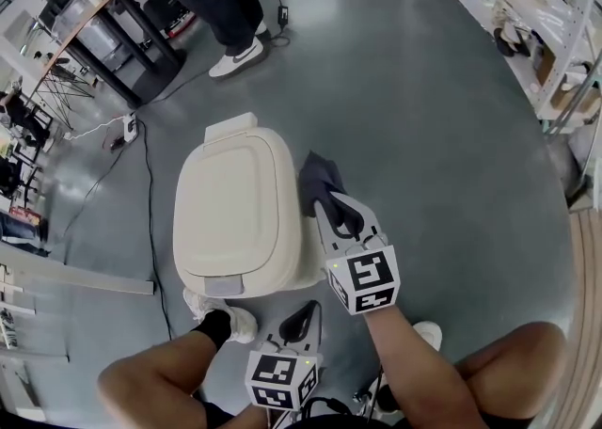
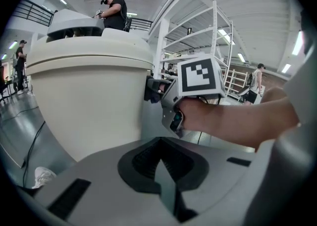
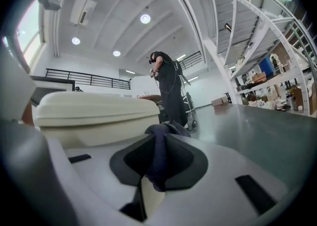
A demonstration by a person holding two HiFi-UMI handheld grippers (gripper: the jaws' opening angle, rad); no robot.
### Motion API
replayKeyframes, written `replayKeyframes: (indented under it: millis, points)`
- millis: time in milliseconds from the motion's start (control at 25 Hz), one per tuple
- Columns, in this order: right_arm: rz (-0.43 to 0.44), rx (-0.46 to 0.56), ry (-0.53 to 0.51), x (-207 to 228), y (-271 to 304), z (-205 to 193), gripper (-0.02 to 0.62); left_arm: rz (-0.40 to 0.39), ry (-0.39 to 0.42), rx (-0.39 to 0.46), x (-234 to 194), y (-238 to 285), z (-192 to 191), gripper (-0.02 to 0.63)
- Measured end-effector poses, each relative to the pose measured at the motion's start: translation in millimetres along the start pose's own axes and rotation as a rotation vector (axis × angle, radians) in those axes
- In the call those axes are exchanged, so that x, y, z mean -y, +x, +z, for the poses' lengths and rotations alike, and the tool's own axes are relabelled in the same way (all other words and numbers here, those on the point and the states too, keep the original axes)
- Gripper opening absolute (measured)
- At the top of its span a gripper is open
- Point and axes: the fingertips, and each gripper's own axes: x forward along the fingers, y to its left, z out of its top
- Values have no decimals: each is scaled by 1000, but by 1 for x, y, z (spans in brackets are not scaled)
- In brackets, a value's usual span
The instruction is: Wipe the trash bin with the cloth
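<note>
Head view, entry by item.

**Trash bin** (image 1: 235,215): cream, rounded, lid (image 1: 230,197) shut. It stands upright on the grey floor (image 1: 423,117), just ahead of the person's knees. The lid's long axis runs away from the person, with the hinge at the far end.

**Cloth** (image 1: 320,176): dark blue-grey and bunched. It lies against the bin's right flank, just under the lid edge and touching the wall.

**Right tool** (image 1: 329,203): jaws closed on the cloth. In the right gripper view a fold of it is pinched between the pads and the rest spills forward. The bin lies directly to this tool's left, with only the cloth between them.

**Left tool** (image 1: 303,312): jaws drawn together with nothing between them, as the left gripper view confirms. It is held low beside the bin's near right corner, pointing at the wall and not touching it.

**Governing relation:** the bin sits to the left of the cloth-bearing tool, and the contact point is about halfway along the right side.
- Judged from this, the wipe is under way on the right wall.
- The natural stroke runs along the bin's long axis, either away toward the hinge or back toward the person, with pressure leftward into the wall.
- The right hand is plainly the nearer one and the one doing the work.
- The left tool is free to steady the bin if it slides.

**Risk:** the bin looks light and could shift on the smooth floor under sideways pressure.
</note>
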Motion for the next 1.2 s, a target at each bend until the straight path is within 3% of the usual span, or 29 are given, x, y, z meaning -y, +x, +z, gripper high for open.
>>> replayKeyframes:
  millis: [320, 1200]
  points:
    - [40, 8, -33, -11, 17, 11, 52, -6, 11, -4, -3, -3, -4, 0]
    - [-15, -219, 31, 9, 38, -93, 52, 13, -20, -24, -18, 1, -12, 0]
